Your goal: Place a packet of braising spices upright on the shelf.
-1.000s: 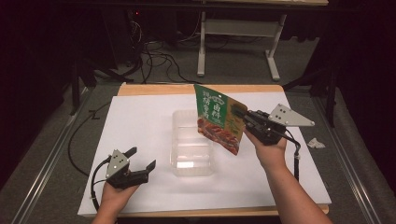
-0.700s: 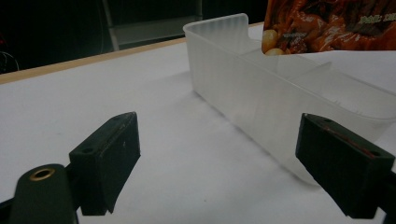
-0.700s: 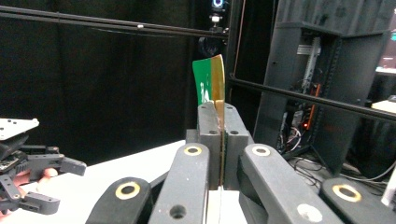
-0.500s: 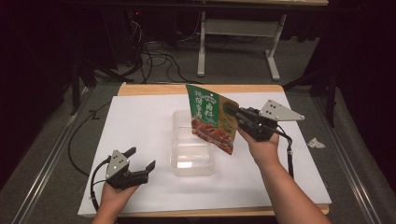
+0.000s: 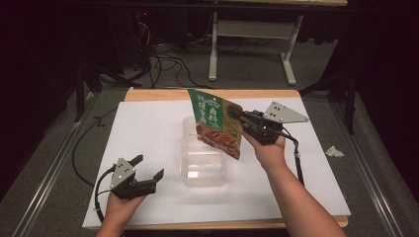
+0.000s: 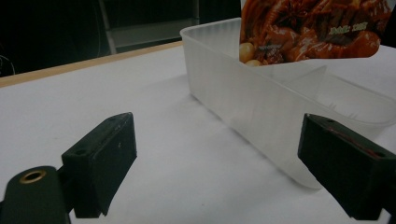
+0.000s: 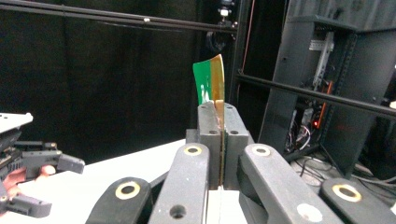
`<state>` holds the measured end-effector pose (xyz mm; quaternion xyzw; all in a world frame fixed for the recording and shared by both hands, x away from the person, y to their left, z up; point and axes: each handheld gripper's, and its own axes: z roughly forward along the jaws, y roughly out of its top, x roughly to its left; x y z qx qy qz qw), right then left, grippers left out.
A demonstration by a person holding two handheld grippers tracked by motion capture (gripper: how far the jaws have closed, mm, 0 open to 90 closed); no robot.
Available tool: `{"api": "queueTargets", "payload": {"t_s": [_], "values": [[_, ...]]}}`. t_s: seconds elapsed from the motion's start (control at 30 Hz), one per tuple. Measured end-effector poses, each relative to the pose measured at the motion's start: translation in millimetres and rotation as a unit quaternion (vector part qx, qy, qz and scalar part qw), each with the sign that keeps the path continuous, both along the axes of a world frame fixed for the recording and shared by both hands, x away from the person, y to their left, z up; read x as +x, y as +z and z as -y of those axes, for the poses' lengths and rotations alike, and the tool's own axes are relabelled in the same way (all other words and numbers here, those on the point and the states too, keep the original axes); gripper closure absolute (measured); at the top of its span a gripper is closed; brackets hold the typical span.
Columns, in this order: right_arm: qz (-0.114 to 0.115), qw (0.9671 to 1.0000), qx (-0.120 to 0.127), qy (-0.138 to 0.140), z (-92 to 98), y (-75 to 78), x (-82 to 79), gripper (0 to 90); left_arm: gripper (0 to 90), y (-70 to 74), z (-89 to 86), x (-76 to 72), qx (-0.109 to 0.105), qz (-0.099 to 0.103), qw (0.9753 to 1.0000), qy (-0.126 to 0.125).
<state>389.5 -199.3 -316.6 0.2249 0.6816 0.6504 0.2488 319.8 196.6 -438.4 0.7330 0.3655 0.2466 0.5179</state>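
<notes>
A green food pouch [image 5: 217, 123] hangs tilted at frame centre — its lower edge over the clear, empty plastic container [image 5: 203, 168].

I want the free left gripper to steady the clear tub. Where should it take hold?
Likely the near long wall of the clear tub, from the left gripper's side: its thin upright rim suits the open fingers, one inside, one outside.

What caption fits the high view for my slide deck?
Right tongs hold a green food pouch above a clear plastic container; left tongs rest open on the white table.
</notes>
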Motion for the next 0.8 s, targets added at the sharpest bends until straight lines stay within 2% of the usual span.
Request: {"api": "queueTargets", "payload": {"t_s": [0.27, 0.37, 0.43, 0.5, 0.73, 0.8], "values": [[0.002, 0.9999, -0.002, 0.012, -10.6, 1.5, 11.0, 90.0, 11.2, 0.0, -2.9, 0.9, -0.011, -0.001, 0.9999, 0.003], [0.002, 0.9999, -0.007, 0.014, -13.5, 1.3, 14.4, 90.0, 11.6, -1.5, -4.1, 1.2, -0.015, -0.008, 0.9999, 0.003], [0.002, 0.9999, -0.005, 0.015, -14.3, 0.3, 14.9, 90.0, 11.7, -2.6, -3.4, 2.3, -0.009, -0.009, 0.9999, 0.000], [-0.002, 0.9999, -0.002, 0.014, -15.2, -1.2, 16.1, 90.0, 11.8, -2.4, -2.6, 2.8, -0.014, -0.008, 0.9999, -0.001], [-0.001, 0.9998, 0.002, 0.018, -22.9, -4.7, 20.1, 90.0, 11.8, -0.9, -1.6, 0.8, -0.010, -0.004, 0.9999, -0.004], [-0.007, 0.9998, 0.005, 0.019, -24.5, -5.9, 22.4, 90.0, 11.8, -1.0, -1.0, 0.9, -0.011, -0.006, 0.9999, -0.005]]}}
